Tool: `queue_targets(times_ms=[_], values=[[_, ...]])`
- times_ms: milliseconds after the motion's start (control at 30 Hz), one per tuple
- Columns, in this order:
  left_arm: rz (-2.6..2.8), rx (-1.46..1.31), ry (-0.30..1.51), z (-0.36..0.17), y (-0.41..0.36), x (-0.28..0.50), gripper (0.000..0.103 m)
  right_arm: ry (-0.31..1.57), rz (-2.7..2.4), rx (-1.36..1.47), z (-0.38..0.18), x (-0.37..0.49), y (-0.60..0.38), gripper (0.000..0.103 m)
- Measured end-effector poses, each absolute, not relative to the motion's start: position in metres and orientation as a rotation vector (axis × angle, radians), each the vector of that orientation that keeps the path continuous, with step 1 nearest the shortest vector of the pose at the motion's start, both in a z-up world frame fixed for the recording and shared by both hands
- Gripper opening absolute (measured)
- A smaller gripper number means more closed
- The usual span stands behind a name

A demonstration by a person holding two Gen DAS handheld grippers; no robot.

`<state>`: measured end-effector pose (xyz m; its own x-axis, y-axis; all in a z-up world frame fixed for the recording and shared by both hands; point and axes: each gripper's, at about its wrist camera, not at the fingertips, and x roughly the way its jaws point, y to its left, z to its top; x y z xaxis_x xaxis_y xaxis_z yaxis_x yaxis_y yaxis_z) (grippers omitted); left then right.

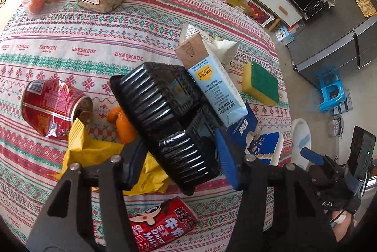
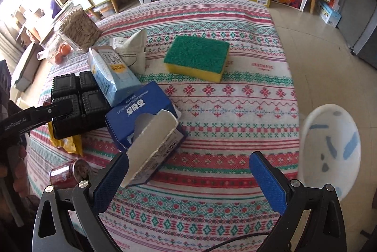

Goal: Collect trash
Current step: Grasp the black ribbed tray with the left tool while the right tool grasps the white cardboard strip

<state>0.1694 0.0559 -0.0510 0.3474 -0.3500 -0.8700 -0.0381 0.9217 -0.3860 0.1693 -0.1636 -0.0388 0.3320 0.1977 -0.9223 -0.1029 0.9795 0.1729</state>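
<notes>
Table (image 2: 235, 110): trash lies scattered on your "HANDMADE" cloth; the bin (image 2: 329, 146) stands off its right edge, so every carry crosses a gap where a piece could fall to the floor.
Tray (image 1: 162, 120): your left gripper (image 1: 181, 162) has its jaws clamped on the black tray, which tilts; the carton leans on it and could topple as you lift.
Box (image 2: 143, 120): blue, torn open, writing too small to read; your right gripper (image 2: 188, 176) hangs with jaws wide apart, left finger touching the flap; close off-centre and you likely pinch only the flap.
Carton (image 1: 212, 84): pale blue, inverted print, unreadable.
Can (image 1: 157, 226): reads "DRINK MILK"; round, so it may roll if nudged.
Left arm (image 2: 26, 122): "GenRobot.AI".
</notes>
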Motion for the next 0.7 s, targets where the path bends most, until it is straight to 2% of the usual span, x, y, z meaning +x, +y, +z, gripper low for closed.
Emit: queue_targets(times_ms=[133,167,200,233,367,433,600,700], values=[[-0.228,-0.389,1.176,-0.042,0.062,0.166,0.047,1.261,0.224,0.190,-0.053,0.181,-0.157,0.102],[-0.232,-0.389,1.168,-0.040,0.065,0.163,0.045,1.270,0.220,0.198,-0.056,0.182,-0.156,0.096],[-0.235,-0.388,1.162,-0.039,0.068,0.160,0.044,1.280,0.215,0.204,-0.061,0.184,-0.154,0.083],[-0.239,-0.388,1.158,-0.037,0.071,0.157,0.042,1.293,0.212,0.214,-0.065,0.186,-0.155,0.076],[-0.258,-0.386,1.135,-0.029,0.076,0.145,0.037,1.331,0.231,0.290,-0.076,0.188,-0.158,0.038],[-0.271,-0.374,1.124,-0.025,0.076,0.140,0.035,1.330,0.238,0.300,-0.076,0.186,-0.161,0.028],[-0.286,-0.357,1.105,-0.020,0.074,0.130,0.035,1.302,0.247,0.279,-0.069,0.174,-0.167,0.022],[-0.290,-0.354,1.079,-0.015,0.074,0.126,0.035,1.274,0.247,0.273,-0.060,0.165,-0.173,0.022]])
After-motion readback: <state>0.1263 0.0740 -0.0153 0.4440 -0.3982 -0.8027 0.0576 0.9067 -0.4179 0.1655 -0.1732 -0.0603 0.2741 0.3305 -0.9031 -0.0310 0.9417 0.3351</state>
